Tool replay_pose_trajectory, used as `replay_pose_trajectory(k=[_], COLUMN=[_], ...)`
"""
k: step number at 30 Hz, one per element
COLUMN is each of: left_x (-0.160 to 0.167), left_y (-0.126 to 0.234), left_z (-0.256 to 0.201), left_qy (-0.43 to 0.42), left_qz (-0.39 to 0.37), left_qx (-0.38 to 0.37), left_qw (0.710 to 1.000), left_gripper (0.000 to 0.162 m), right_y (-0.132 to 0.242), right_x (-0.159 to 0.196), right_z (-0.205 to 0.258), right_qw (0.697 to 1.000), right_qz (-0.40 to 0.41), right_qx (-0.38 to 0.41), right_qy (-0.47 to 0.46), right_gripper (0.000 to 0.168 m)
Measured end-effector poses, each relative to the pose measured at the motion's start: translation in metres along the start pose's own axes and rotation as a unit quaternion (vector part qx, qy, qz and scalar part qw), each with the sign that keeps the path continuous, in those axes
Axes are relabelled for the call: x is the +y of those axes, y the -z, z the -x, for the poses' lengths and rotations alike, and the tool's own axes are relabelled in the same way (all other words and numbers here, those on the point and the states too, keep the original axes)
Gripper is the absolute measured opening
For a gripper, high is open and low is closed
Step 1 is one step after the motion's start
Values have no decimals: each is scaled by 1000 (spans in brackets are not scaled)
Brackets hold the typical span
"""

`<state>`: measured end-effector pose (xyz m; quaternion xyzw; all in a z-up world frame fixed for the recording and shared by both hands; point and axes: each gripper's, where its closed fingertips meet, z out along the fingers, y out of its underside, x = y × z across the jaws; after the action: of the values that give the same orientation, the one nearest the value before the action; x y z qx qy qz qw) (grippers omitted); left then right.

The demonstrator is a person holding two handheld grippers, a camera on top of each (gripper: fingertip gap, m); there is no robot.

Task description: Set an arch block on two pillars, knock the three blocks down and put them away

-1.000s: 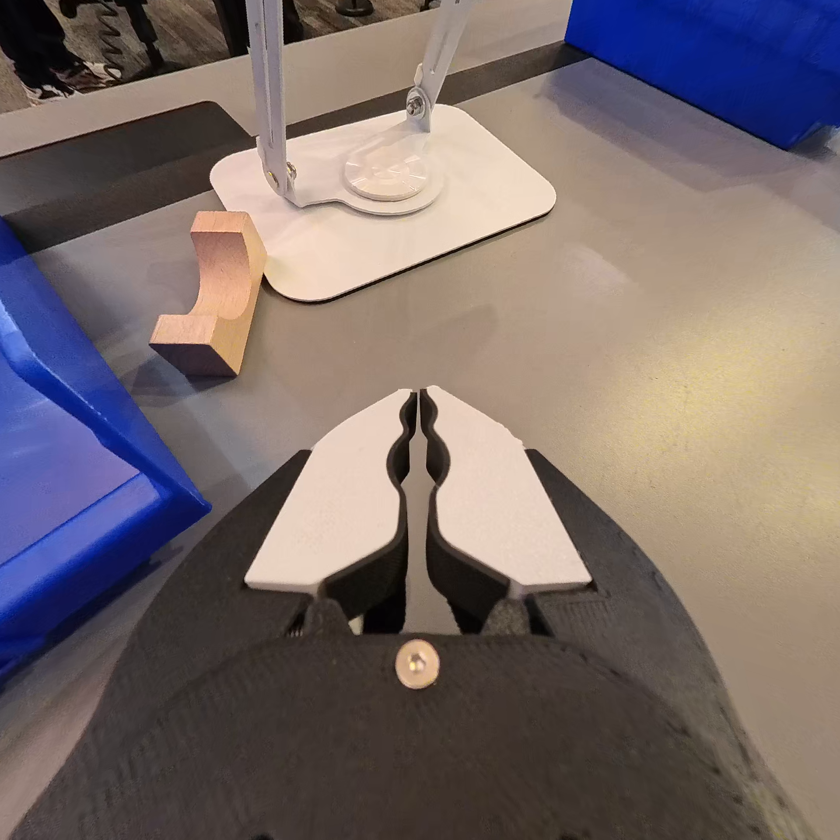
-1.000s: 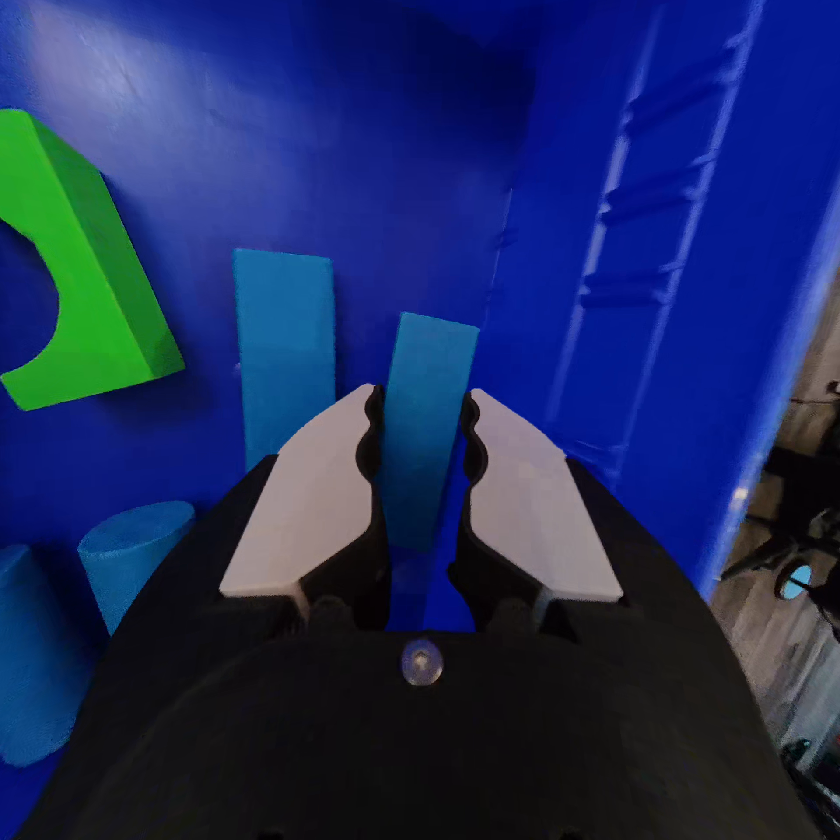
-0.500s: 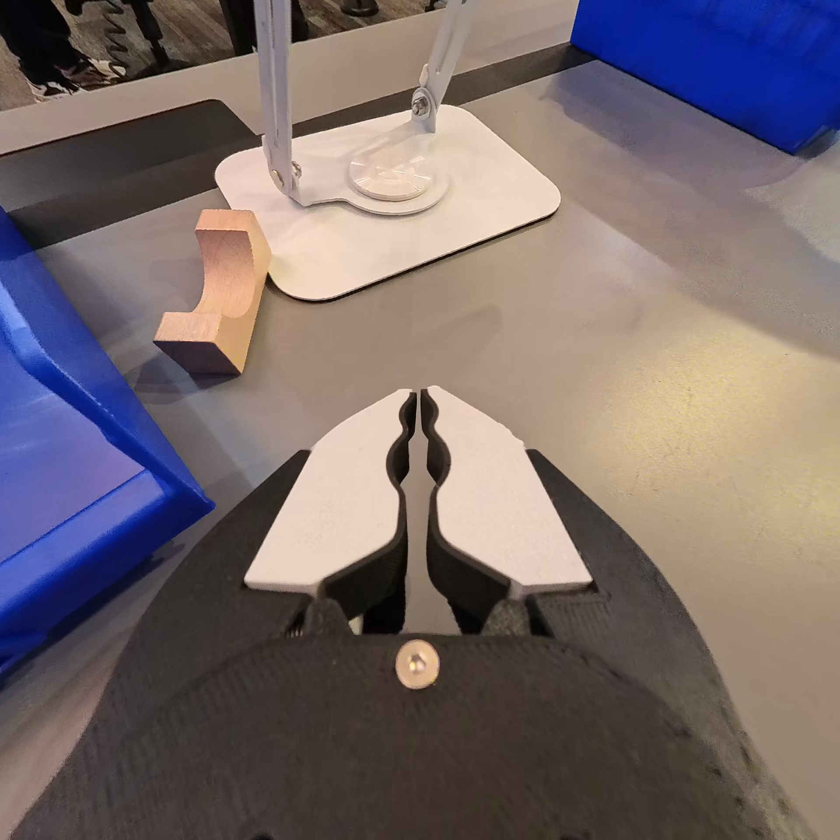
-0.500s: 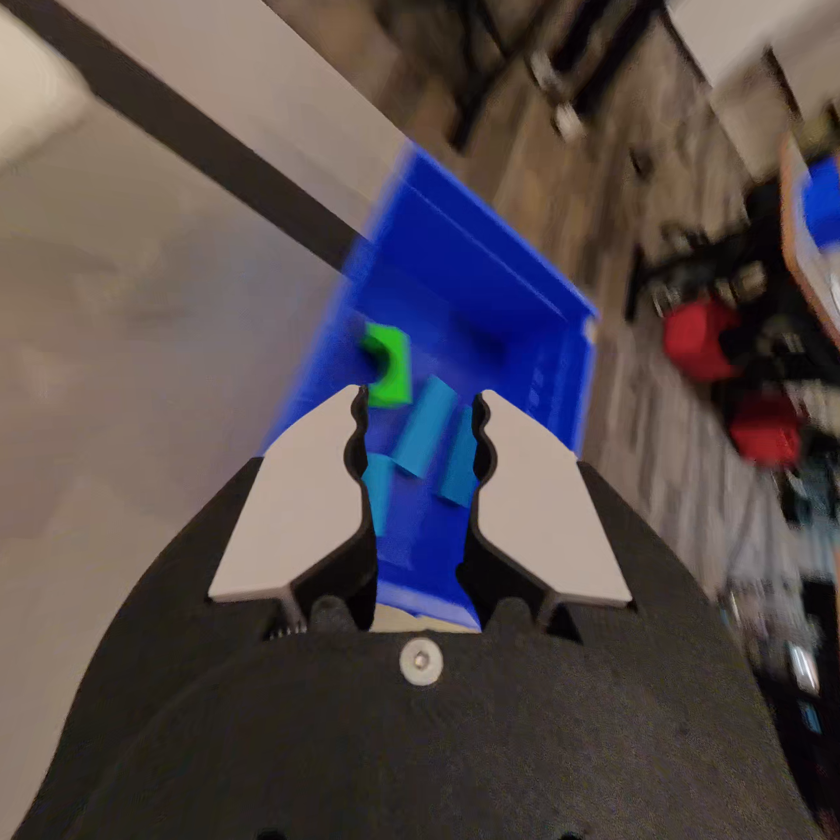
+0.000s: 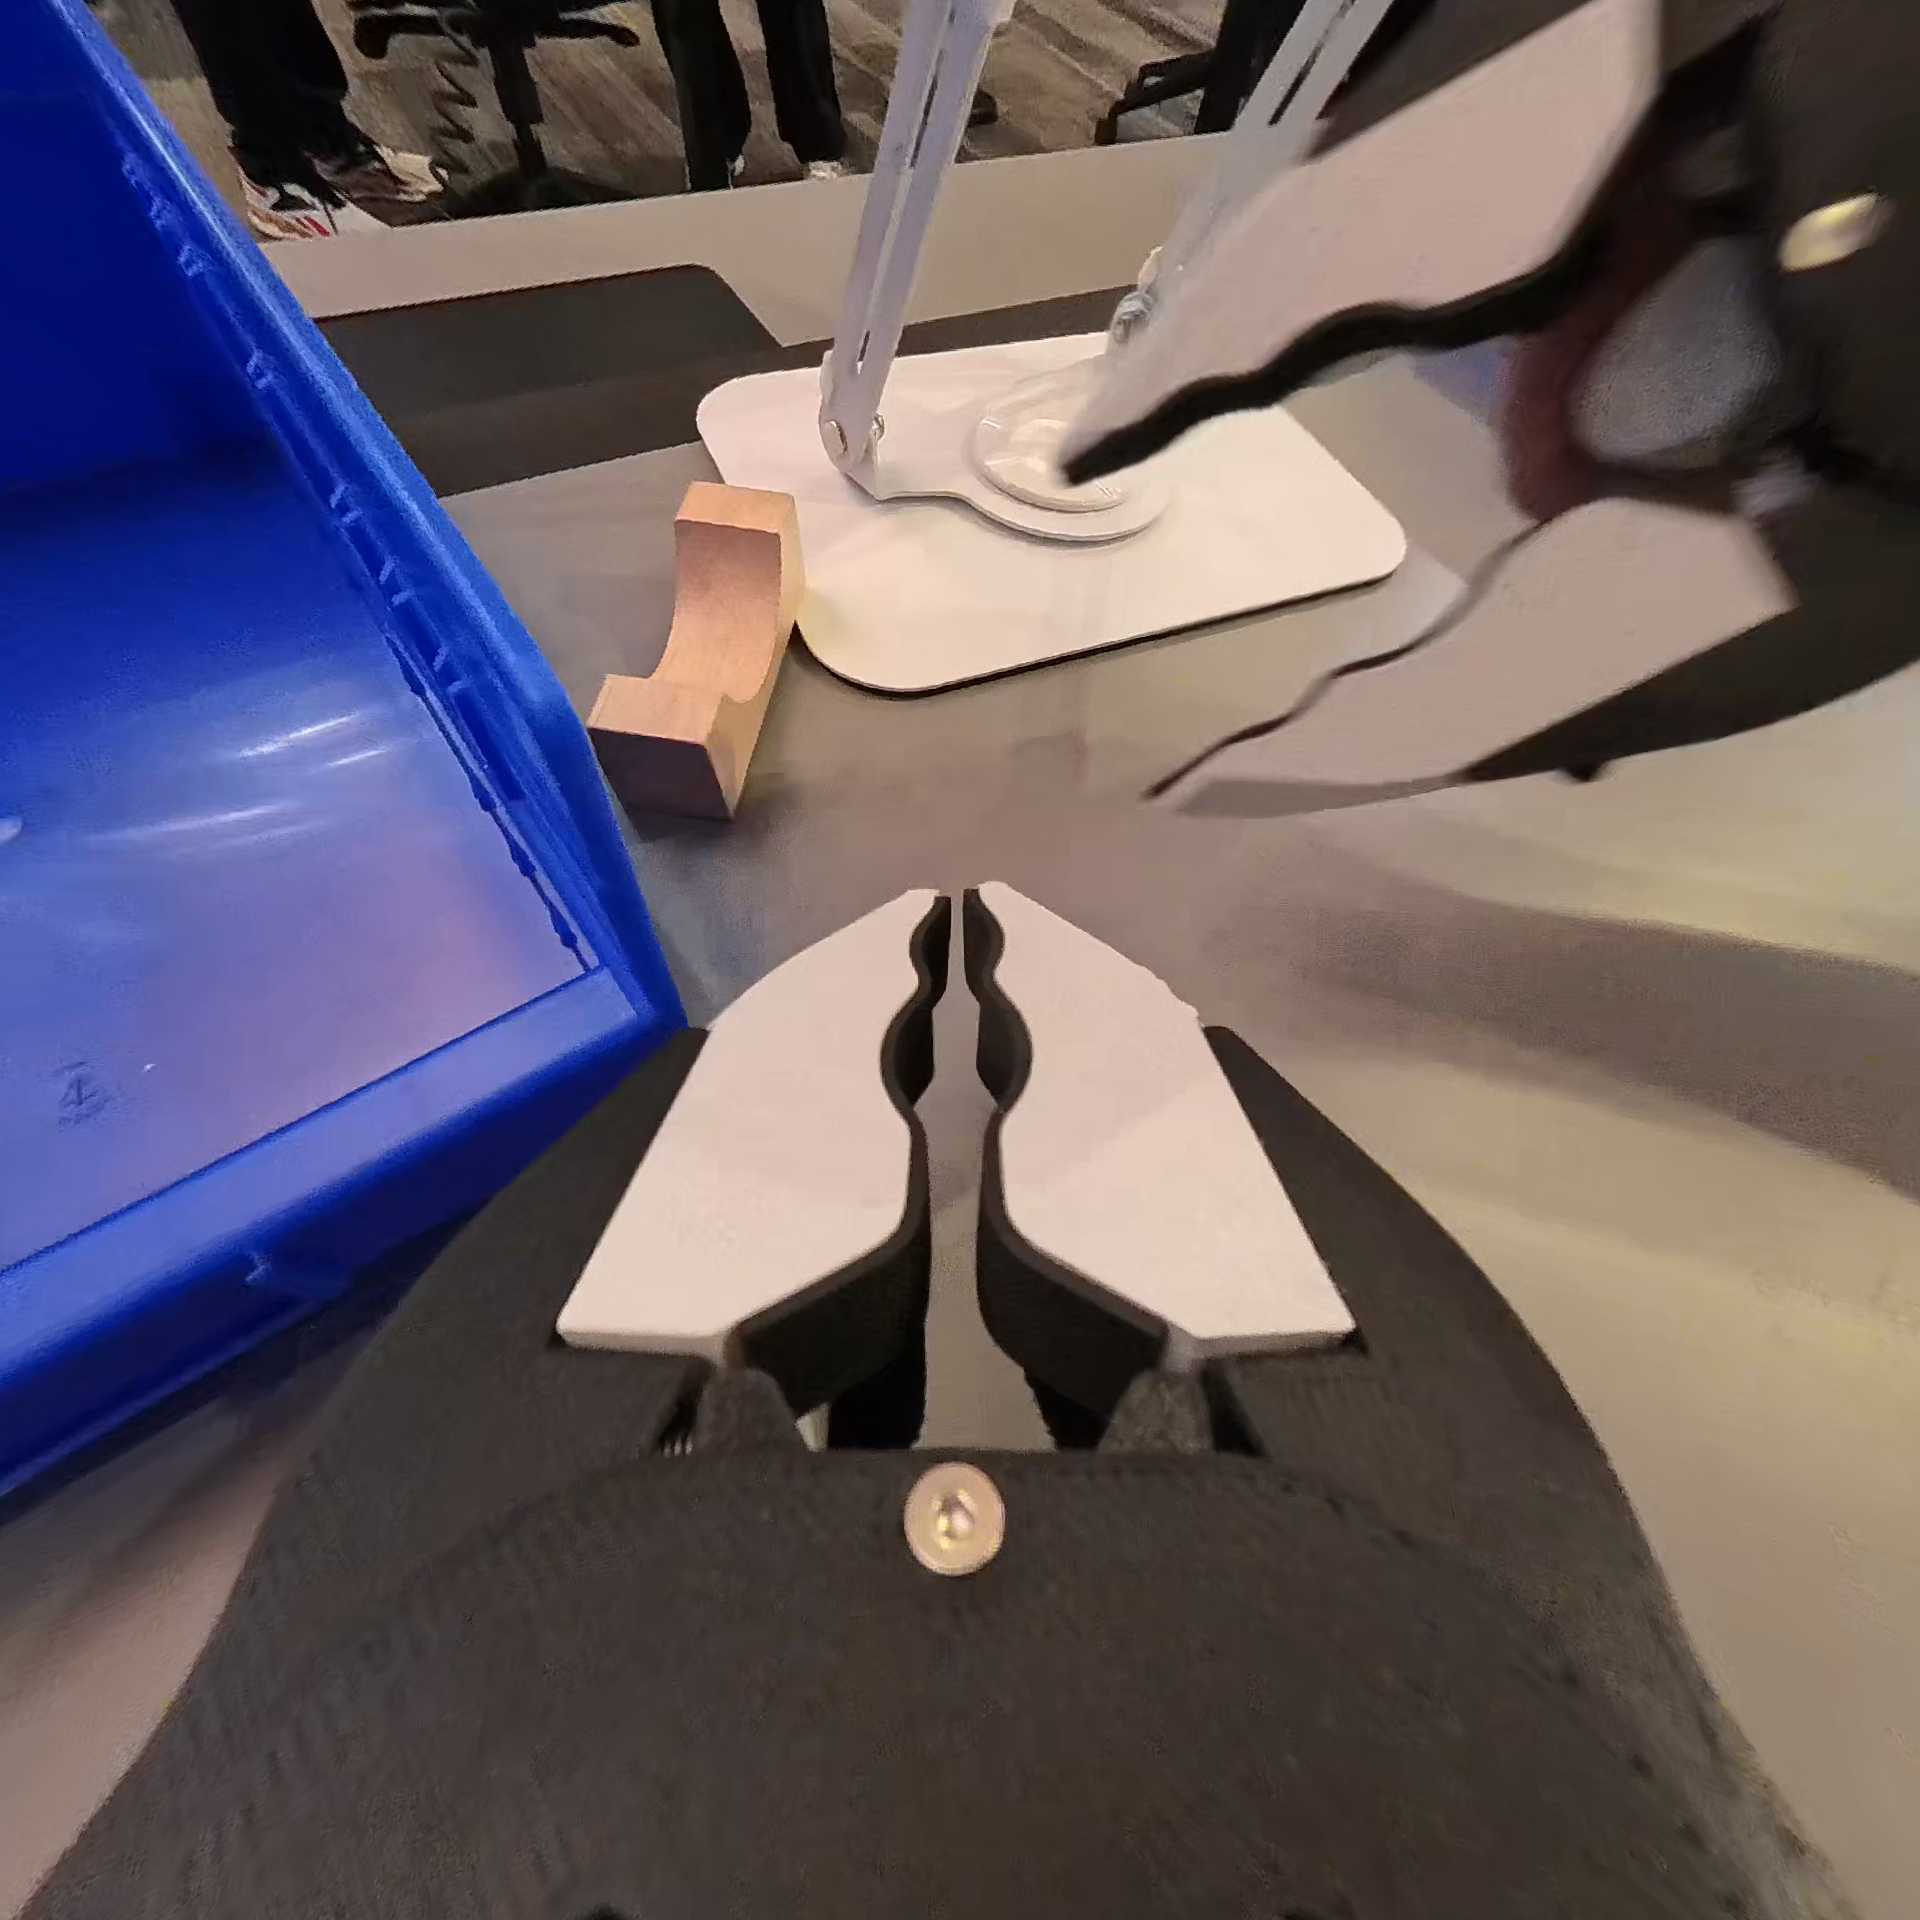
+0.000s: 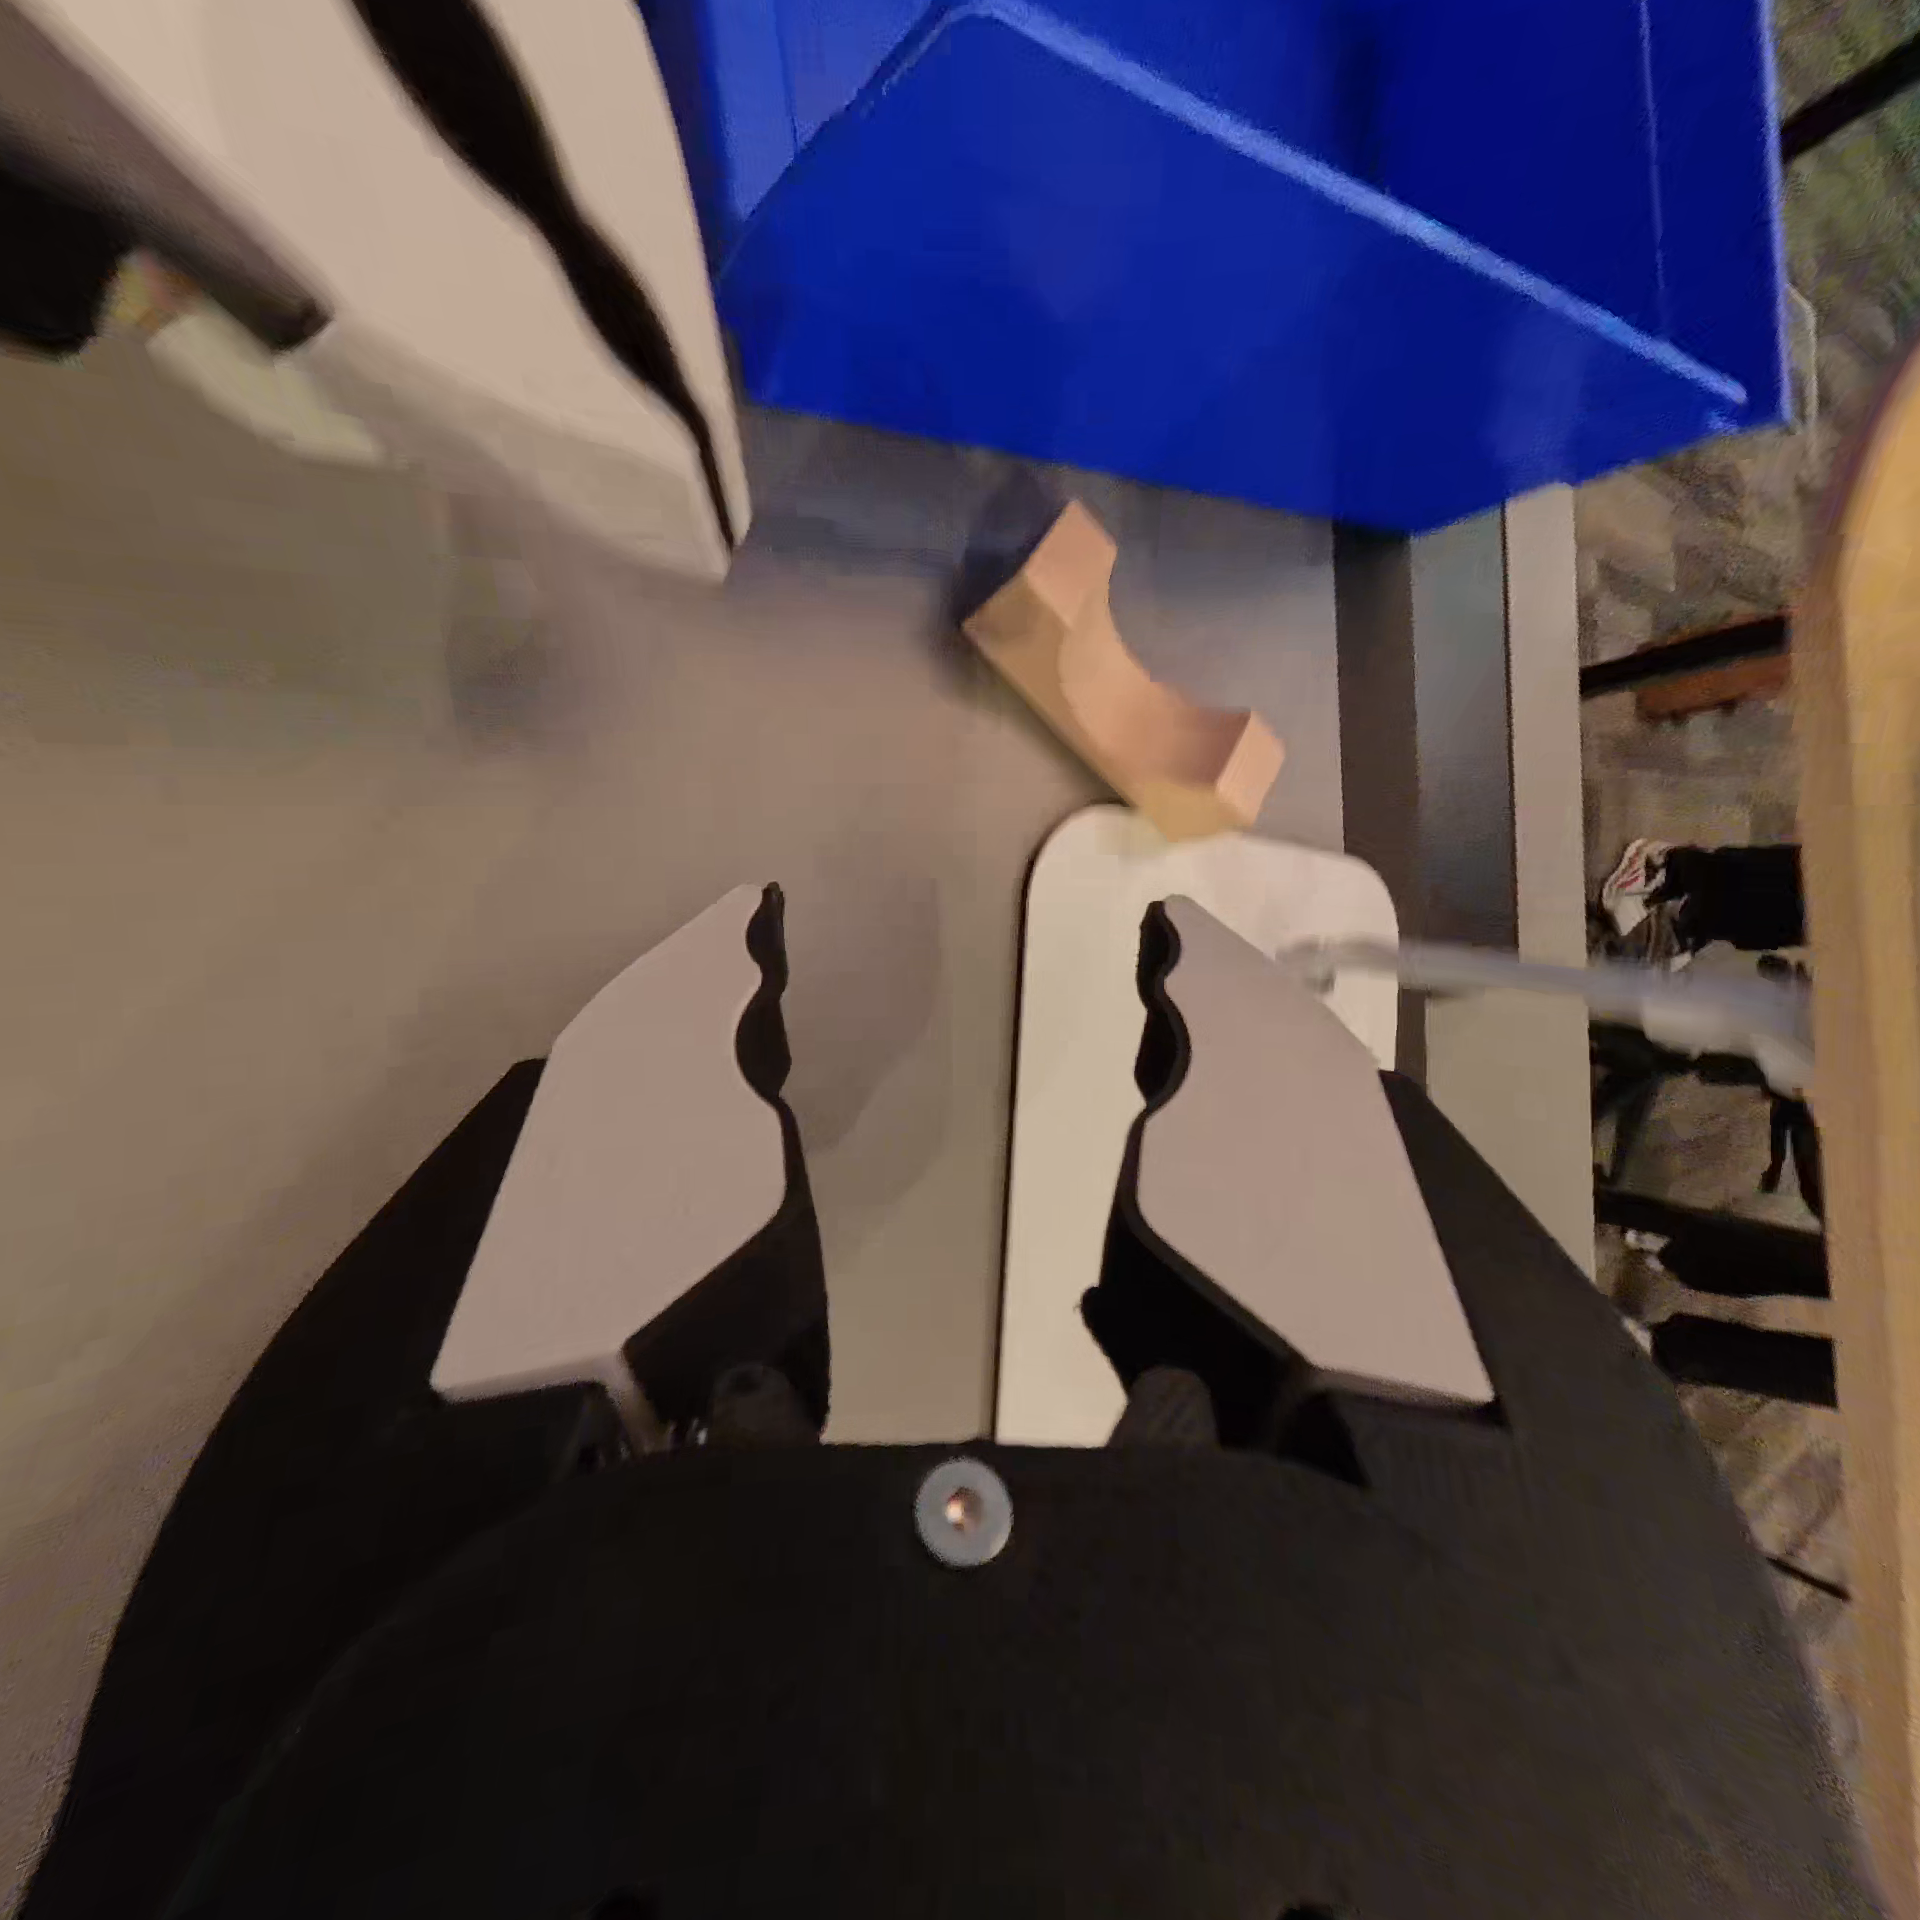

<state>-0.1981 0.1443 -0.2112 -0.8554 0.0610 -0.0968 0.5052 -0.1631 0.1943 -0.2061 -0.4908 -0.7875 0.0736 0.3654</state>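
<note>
Left gripper (image 5: 957,899) closed, empty; right gripper (image 6: 956,914) open, empty. Wooden arch block (image 6: 1127,707) at 1 o'clock, against blue bin (image 6: 1247,343) and touching white lamp base (image 6: 1060,1091).

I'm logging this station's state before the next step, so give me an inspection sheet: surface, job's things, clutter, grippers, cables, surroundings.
Surface: grey table, a dark strip along its far edge.
Job's things: wooden arch block lies on its side between the blue bin and the white stand base, one end at the base's corner; no pillars in view.
Clutter: white stand base with two slanted arms.
Grippers: left gripper shut, holding nothing; right gripper open, holding nothing, pointed toward the arch block.
Cables: nothing seen.
Surroundings: chair bases and people's legs on the floor beyond the table.
</note>
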Motion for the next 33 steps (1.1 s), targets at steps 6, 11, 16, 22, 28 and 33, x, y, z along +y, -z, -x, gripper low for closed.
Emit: replay_pose_trajectory(k=[6,11,16,22,28,33], left_x=[4,1,-1,-4,-5,-5], left_y=[-8,-8,-9,-8,-8,-8], left_z=[-6,-6,-10,-11,-15,-14], left_qy=[-7,10,21,23,15,14], left_qz=[12,7,1,-3,-4,-5], left_qx=[8,16,31,36,40,39], left_qw=[1000,1000,999,999,999,999], left_gripper=[2,3,3,3,3,3], right_y=[-75,-101,-104,-93,-79,-67], right_x=[-35,-42,-38,-25,-8,2], right_z=[-7,-13,-9,-3,3,12], right_qw=[998,992,981,977,974,972], right_qz=[-19,-22,-19,-19,6,20], right_qx=[-62,-121,-192,-209,-227,-236], right_qy=[7,-22,-33,-27,-14,-13], right_gripper=[78,75,56,39,39,24])
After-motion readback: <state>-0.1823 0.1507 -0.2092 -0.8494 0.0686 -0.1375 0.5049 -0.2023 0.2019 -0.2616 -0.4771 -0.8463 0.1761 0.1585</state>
